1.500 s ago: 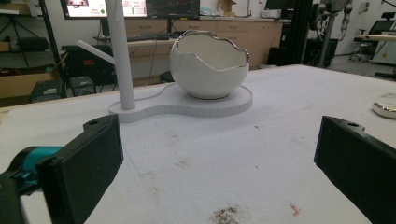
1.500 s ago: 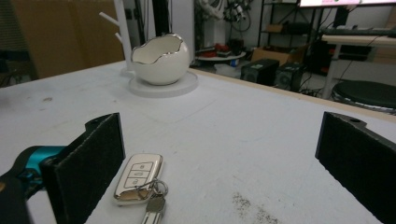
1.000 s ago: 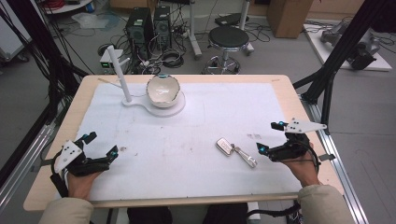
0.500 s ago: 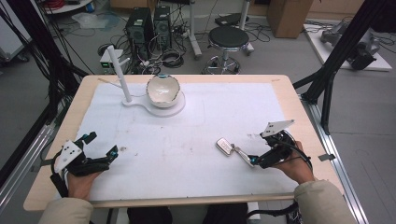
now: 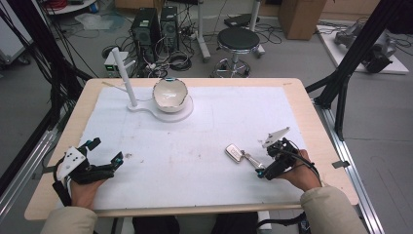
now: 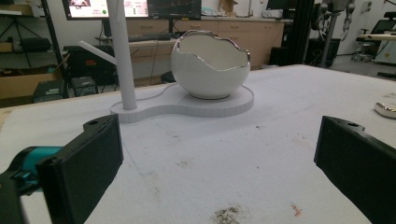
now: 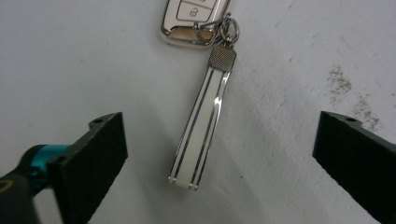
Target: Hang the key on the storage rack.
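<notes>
On the white mat [image 5: 204, 141], near its right front, lies one car key [image 5: 234, 152] with one strap [image 7: 201, 133] trailing toward you. Your right gripper [image 5: 265, 163] hangs over that strap, jaws spread wide on either side, touching nothing. Your left gripper [image 5: 103, 155] rests at the left front, jaws also apart and empty. One egg-shaped bowl [image 5: 170, 94] and one post [image 5: 125, 78] share a stand far back; the middle lies bare.

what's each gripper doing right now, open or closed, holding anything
Left gripper: open, holding nothing, resting low over the mat.
Right gripper: open, holding nothing, jaws either side of the key fob strap, not touching it.
</notes>
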### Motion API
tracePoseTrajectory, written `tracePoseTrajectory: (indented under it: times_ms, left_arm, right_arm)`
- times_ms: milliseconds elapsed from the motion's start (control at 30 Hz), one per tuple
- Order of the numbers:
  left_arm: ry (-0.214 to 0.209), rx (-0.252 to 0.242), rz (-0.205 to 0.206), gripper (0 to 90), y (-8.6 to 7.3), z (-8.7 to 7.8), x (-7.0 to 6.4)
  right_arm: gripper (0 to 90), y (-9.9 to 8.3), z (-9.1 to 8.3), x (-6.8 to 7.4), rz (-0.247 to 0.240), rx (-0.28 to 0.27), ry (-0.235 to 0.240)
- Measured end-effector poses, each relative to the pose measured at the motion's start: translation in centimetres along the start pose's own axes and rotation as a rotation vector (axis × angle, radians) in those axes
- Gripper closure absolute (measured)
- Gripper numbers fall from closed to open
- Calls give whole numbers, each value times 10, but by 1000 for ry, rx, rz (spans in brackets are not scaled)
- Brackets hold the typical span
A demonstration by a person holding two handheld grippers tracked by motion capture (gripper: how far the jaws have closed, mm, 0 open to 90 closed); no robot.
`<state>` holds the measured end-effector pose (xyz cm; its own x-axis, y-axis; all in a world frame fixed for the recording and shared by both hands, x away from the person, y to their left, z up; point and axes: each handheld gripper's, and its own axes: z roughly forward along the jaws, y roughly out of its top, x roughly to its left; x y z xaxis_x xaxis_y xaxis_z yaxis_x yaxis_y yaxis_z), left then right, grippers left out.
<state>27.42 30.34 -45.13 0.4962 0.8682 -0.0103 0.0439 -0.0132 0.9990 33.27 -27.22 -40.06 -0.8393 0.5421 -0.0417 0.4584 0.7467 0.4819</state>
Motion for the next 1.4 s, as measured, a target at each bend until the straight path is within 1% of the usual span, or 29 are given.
tracePoseTrajectory:
  times_ms: [67, 100, 167, 233, 267, 333, 367, 400, 433, 500, 533, 600, 633, 667, 700, 733, 800, 867, 900, 933, 967, 1033, 1067, 1100, 1167, 1200, 1300, 1400]
  left_arm:
    - [1, 0, 0, 17, 0, 0, 0]
    - [1, 0, 0, 17, 0, 0, 0]
    - [1, 0, 0, 17, 0, 0, 0]
    - [0, -1, 1, 17, 0, 0, 0]
    - [0, -1, 0, 17, 0, 0, 0]
    - [0, -2, -2, 17, 0, 0, 0]
    - [0, -2, -1, 17, 0, 0, 0]
    - [0, -2, -1, 17, 0, 0, 0]
    - [0, -2, 0, 17, 0, 0, 0]
    - [0, -2, -1, 17, 0, 0, 0]
    - [0, -3, -1, 17, 0, 0, 0]
    - [0, -3, -2, 17, 0, 0, 0]
    - [0, -3, -2, 17, 0, 0, 0]
    - [0, -3, -2, 17, 0, 0, 0]
    - [0, -4, -2, 17, 0, 0, 0]
    - [-1, -3, -3, 17, 0, 0, 0]
    - [0, -3, 1, 17, 0, 0, 0]
    - [-1, -4, -1, 17, 0, 0, 0]
    - [0, -4, 1, 17, 0, 0, 0]
    - [-1, -4, -1, 17, 0, 0, 0]
    - [0, -4, 0, 17, 0, 0, 0]
    - [0, -3, -2, 17, 0, 0, 0]
    - [0, -3, -2, 17, 0, 0, 0]
    - [-1, -3, -3, 17, 0, 0, 0]
    - [0, -3, -1, 17, 0, 0, 1]
    - [0, -2, -1, 17, 0, 0, 1]
    - [0, -2, -2, 17, 0, 0, 1]
    - [1, -3, -7, 17, 0, 0, 0]
  right_arm:
    - [50, -1, 3, 0, -8, 26, 10]
    - [50, -1, 3, 0, -8, 26, 10]
    - [54, -1, 5, 0, -9, 44, 17]
    - [84, -1, 7, 0, -3, 68, 29]
    - [84, -1, 7, 0, -3, 68, 29]
    - [204, -2, 8, 0, -2, 71, 55]
    - [219, -1, 8, 1, -6, 79, 78]
    - [219, -1, 8, 1, -6, 79, 78]
    - [237, -1, 9, 1, -9, 80, 74]
    - [275, -2, 9, 0, 0, 87, 84]
    - [275, -2, 9, 0, 0, 87, 84]
    - [313, -2, 10, 0, 2, 89, 84]
    - [365, -2, 9, 0, 1, 94, 86]
    - [365, -2, 9, 0, 1, 94, 86]
    - [402, -2, 9, 0, -5, 100, 86]
    - [402, -2, 9, 0, -5, 100, 86]
    - [465, -2, 9, 0, -8, 115, 88]
    - [481, -3, 10, 0, -9, 118, 87]
    - [516, -3, 10, 0, -4, 126, 89]
    - [516, -3, 10, 0, -4, 126, 89]
    - [539, -3, 11, -1, -7, 132, 91]
    - [631, -2, 11, 0, -16, 136, 89]
    - [661, -2, 11, -1, -28, 136, 88]
    - [676, -2, 11, -1, -30, 140, 86]
    - [728, -2, 10, -2, 0, 151, 74]
    - [732, -1, 9, -3, -8, 159, 74]
    - [736, 0, 9, -2, -12, 165, 68]
    - [738, 1, 9, -2, 10, 162, 70]
